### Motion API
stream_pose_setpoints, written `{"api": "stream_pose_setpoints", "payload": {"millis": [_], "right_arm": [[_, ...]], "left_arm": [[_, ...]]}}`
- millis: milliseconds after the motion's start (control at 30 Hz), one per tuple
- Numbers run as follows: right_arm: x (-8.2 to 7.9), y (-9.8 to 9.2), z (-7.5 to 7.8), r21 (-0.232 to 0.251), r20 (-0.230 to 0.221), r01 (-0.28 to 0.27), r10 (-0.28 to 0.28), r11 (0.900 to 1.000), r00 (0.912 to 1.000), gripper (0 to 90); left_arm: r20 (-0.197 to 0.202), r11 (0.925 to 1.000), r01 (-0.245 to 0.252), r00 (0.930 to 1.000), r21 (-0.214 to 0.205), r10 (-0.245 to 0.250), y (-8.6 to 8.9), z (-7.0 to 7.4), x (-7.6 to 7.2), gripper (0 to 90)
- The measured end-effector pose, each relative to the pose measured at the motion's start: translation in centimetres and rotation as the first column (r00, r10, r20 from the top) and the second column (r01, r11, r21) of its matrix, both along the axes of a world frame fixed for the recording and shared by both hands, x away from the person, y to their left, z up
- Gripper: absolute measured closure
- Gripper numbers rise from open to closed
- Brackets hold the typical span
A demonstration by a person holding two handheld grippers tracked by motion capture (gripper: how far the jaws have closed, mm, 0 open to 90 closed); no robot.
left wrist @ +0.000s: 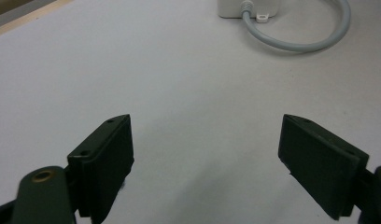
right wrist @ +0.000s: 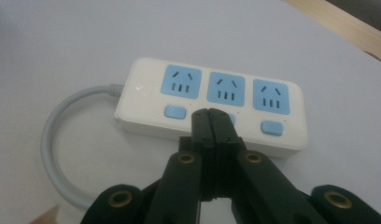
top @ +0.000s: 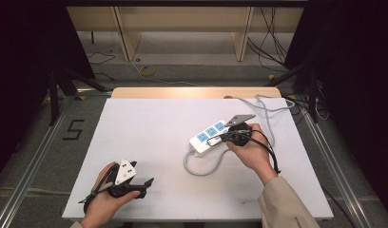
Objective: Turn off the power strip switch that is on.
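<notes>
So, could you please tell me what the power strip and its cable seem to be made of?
The power strip looks like glossy white moulded plastic with matte light-blue socket faces and buttons; a highlight glints near its cable end. Its cable looks like smooth pale grey rubber or PVC sheathing, judging by its soft, even curve.

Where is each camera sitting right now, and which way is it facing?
High view: above the person's side, facing forward and down on the white table; both hands and forearms show.
Left gripper view: on the left gripper, jaws wide apart, facing bare tabletop toward the grey cable.
Right gripper view: on the right gripper, jaws shut together over the power strip's middle button.
All three share the strip and its cable.
</notes>
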State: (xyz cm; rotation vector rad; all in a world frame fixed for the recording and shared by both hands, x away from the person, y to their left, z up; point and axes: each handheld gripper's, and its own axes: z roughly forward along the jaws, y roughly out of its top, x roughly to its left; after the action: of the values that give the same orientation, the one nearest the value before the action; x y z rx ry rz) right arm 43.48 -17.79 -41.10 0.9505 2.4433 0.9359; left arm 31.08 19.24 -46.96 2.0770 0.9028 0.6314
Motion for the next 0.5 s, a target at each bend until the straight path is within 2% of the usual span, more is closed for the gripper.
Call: {"api": "stream_pose_setpoints", "payload": {"millis": [500], "right_arm": [[0.92, 0.85, 0.27, -0.021, -0.021, -0.014, 0.014, 0.9997, 0.9997, 90.0]], "left_arm": [[0.0, 1.0, 0.0, 1.0, -0.002, 0.0, -0.02, 0.01, -0.02, 17.9]]}}
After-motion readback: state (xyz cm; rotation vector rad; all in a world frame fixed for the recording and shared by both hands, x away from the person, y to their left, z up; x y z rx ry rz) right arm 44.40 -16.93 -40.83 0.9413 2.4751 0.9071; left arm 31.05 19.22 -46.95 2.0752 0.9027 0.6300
